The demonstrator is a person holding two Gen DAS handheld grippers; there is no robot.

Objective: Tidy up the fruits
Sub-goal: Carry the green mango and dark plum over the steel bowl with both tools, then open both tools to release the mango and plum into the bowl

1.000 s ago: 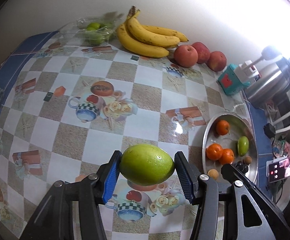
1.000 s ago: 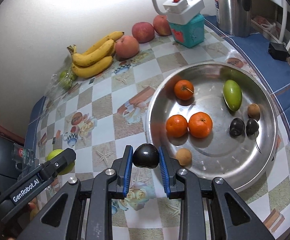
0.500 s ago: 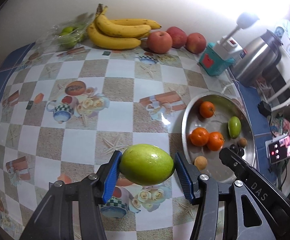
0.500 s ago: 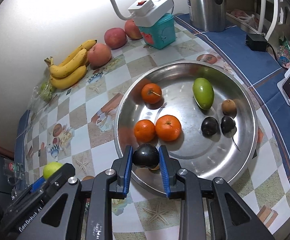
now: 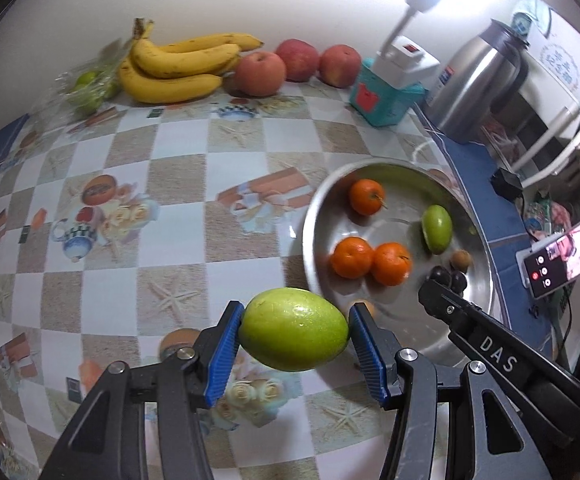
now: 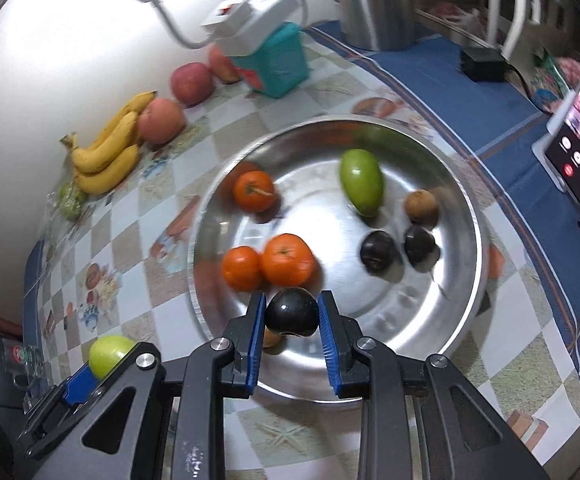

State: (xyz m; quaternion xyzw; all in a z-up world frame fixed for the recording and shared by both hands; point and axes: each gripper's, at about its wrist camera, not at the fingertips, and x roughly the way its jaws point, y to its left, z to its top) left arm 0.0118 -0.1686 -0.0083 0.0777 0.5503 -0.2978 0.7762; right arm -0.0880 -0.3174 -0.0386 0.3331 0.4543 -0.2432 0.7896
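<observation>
My left gripper (image 5: 294, 338) is shut on a large green fruit (image 5: 293, 329), held above the tablecloth just left of the steel bowl (image 5: 485, 248). My right gripper (image 6: 291, 316) is shut on a small dark round fruit (image 6: 291, 310) over the near rim of the same bowl (image 6: 471, 280). In the bowl lie three oranges (image 6: 288, 266), a green fruit (image 6: 361, 182), two dark fruits (image 6: 378, 251) and a small brown one (image 6: 421, 205). The left gripper with its green fruit (image 6: 108, 354) shows at the lower left of the right wrist view.
Bananas (image 5: 178, 66), three red apples (image 5: 260, 72) and a bag of green fruit (image 5: 88, 88) line the wall. A teal box with a white lamp (image 5: 387, 92), a steel kettle (image 5: 477, 84) and a phone (image 5: 557, 256) stand to the right.
Both grippers have moved right toward the bowl, each still holding its fruit. The dark fruit went from over the tablecloth to over the bowl's near rim.
</observation>
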